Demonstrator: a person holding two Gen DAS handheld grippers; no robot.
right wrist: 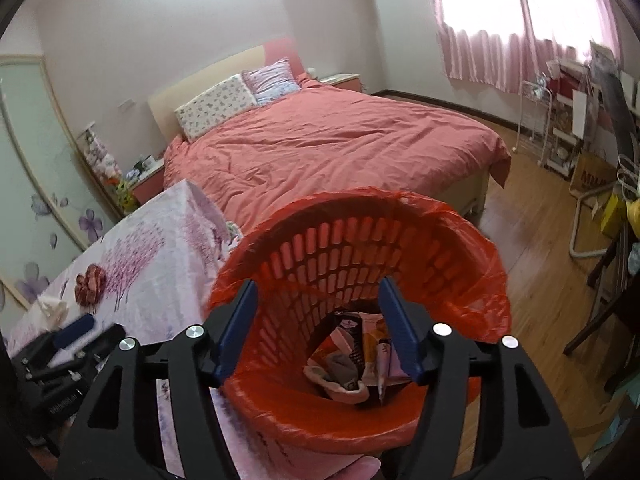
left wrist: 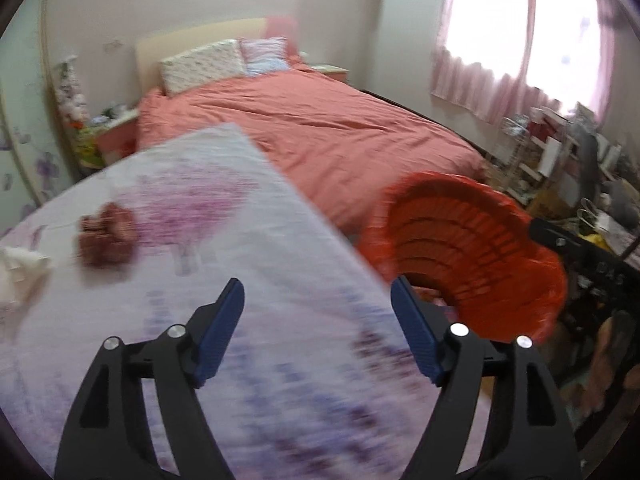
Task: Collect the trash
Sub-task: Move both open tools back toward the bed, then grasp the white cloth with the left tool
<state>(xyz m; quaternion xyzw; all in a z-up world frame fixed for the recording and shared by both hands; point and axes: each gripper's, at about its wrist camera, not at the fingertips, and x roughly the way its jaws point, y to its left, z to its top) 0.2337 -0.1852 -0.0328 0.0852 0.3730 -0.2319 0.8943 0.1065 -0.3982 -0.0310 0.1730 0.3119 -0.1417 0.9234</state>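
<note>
An orange slatted trash basket (right wrist: 360, 272) lined with an orange bag stands beside the table; it also shows in the left wrist view (left wrist: 472, 252). Inside lie several wrappers and a sock-like cloth (right wrist: 352, 364). My right gripper (right wrist: 316, 328) is open and empty over the basket's mouth. My left gripper (left wrist: 318, 312) is open and empty above the table's floral cloth (left wrist: 240, 240); it appears blurred in the right wrist view (right wrist: 76, 332). A crumpled dark red wrapper (left wrist: 106, 236) and a crumpled white tissue (left wrist: 20, 268) lie on the table, left of the left gripper.
A bed with a salmon cover (right wrist: 320, 144) stands behind the table and basket. A wire rack and cluttered shelves (right wrist: 568, 120) line the right wall under pink curtains. Wooden floor (right wrist: 532, 248) lies right of the basket. A nightstand (right wrist: 146, 176) stands left of the bed.
</note>
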